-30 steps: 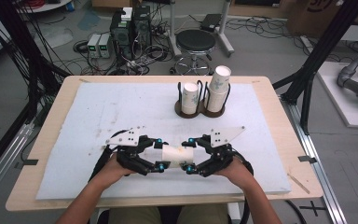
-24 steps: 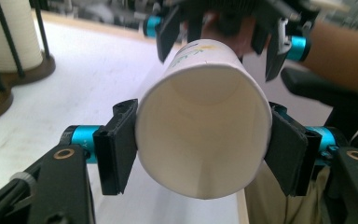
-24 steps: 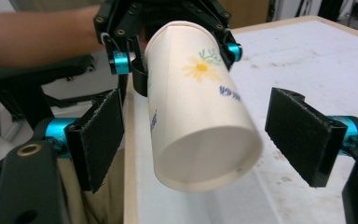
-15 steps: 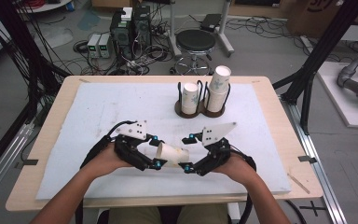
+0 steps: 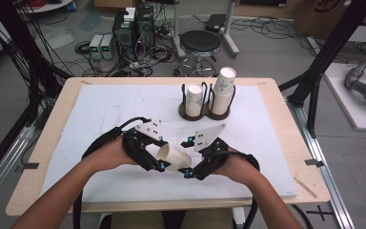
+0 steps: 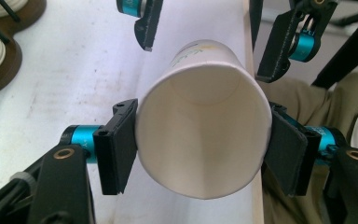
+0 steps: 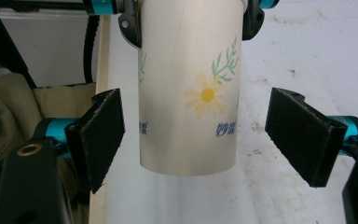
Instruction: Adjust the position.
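Since the earlier frame both hands have lifted slightly, and the paper cup (image 5: 174, 157) now tilts with its base toward the right. The left gripper (image 5: 158, 160) pinches the cup near its rim, low in the centre of the high view. The right gripper (image 5: 188, 157) has just spread, pads clear of the cup's base. A cup holder (image 5: 205, 113) stands above centre.

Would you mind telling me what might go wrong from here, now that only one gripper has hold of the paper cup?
1. The left gripper alone pinches the paper cup at its open rim, which looks slightly squeezed; a harder grip may crush it.
2. The right gripper has just been opening, and its fingers stand apart from the cup's base, which lies between them; moving either hand sideways may knock it.
3. The cup holder with stacked cups stands just ahead; a forward swing might topple it.
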Action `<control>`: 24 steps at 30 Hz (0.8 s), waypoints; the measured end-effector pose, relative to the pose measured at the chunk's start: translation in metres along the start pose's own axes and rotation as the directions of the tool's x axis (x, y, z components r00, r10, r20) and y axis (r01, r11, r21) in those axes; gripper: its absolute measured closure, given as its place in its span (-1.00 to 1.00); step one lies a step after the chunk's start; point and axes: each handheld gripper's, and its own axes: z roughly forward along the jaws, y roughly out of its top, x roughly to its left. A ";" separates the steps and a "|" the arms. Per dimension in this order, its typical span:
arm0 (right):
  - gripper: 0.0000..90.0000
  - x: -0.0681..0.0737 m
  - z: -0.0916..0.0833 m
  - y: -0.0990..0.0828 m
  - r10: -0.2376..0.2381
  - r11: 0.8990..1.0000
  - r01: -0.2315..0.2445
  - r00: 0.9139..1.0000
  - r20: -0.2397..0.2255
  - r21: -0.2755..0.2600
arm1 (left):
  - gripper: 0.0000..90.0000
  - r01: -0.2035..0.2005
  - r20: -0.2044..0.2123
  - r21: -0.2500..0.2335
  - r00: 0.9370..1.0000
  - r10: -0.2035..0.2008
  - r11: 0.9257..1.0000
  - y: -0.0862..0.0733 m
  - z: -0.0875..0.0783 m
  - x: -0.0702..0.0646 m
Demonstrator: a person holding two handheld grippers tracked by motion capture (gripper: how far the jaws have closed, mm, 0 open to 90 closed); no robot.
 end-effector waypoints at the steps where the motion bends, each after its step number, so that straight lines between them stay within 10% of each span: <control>1: -0.55 0.000 0.001 0.001 -0.004 1.000 0.004 1.000 0.001 0.009 | -0.27 -0.009 0.001 0.038 1.000 0.009 0.999 0.004 0.001 0.000; 24: -0.45 0.000 0.028 0.010 -0.026 0.987 0.026 1.000 -0.002 0.156 | -0.26 -0.036 -0.005 0.185 0.999 0.037 0.982 0.022 0.015 0.001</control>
